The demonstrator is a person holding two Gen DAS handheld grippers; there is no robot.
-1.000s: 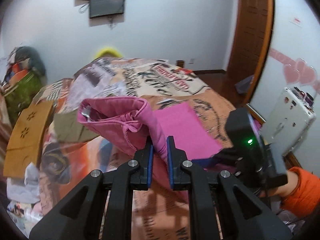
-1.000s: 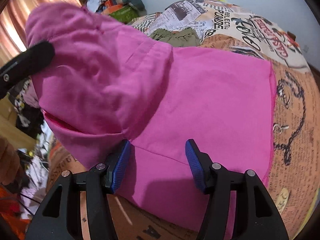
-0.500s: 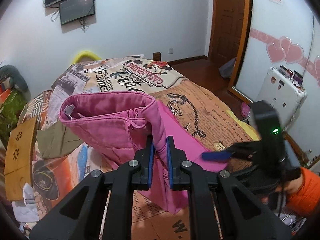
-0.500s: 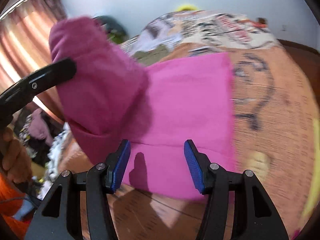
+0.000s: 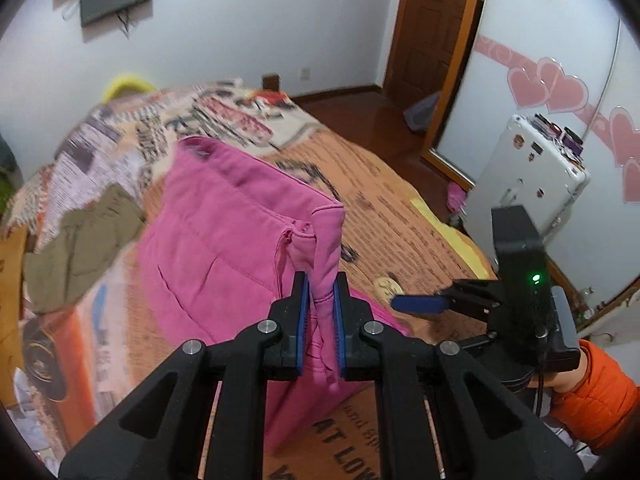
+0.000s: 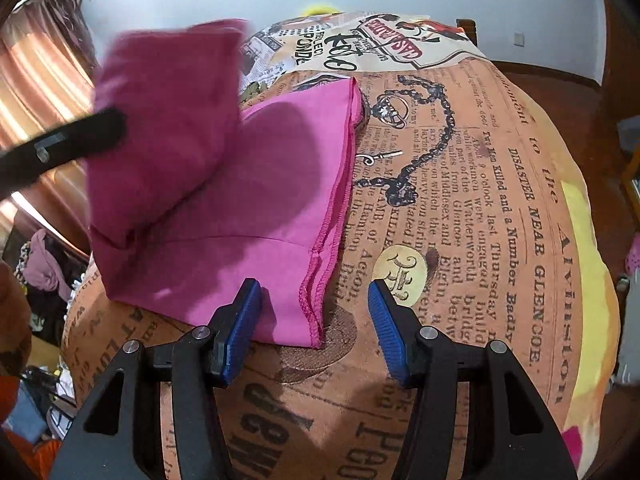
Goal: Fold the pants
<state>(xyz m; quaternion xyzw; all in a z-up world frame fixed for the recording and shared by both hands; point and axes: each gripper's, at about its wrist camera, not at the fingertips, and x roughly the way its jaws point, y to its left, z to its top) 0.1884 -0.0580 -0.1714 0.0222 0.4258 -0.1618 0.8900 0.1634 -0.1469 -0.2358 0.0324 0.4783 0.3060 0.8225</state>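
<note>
The pink pants (image 5: 224, 240) lie partly on the newspaper-print bedspread (image 6: 460, 208). My left gripper (image 5: 319, 320) is shut on a bunched edge of the pants and holds that part lifted above the bed. In the right wrist view the lifted part (image 6: 160, 120) hangs at the upper left, over the flat lower layer (image 6: 272, 208). My right gripper (image 6: 314, 320) is open and empty, just above the near hemmed corner of the flat layer; it also shows in the left wrist view (image 5: 420, 303).
An olive garment (image 5: 80, 248) lies on the bed's left side. A white case (image 5: 524, 168) stands right of the bed by a mirrored wall. A wooden door (image 5: 432, 24) is at the back. Clutter fills the floor at the left (image 6: 44, 280).
My left gripper has carried the lifted pants edge further over the flat layer. My right gripper has shifted right toward the hemmed corner, still open.
</note>
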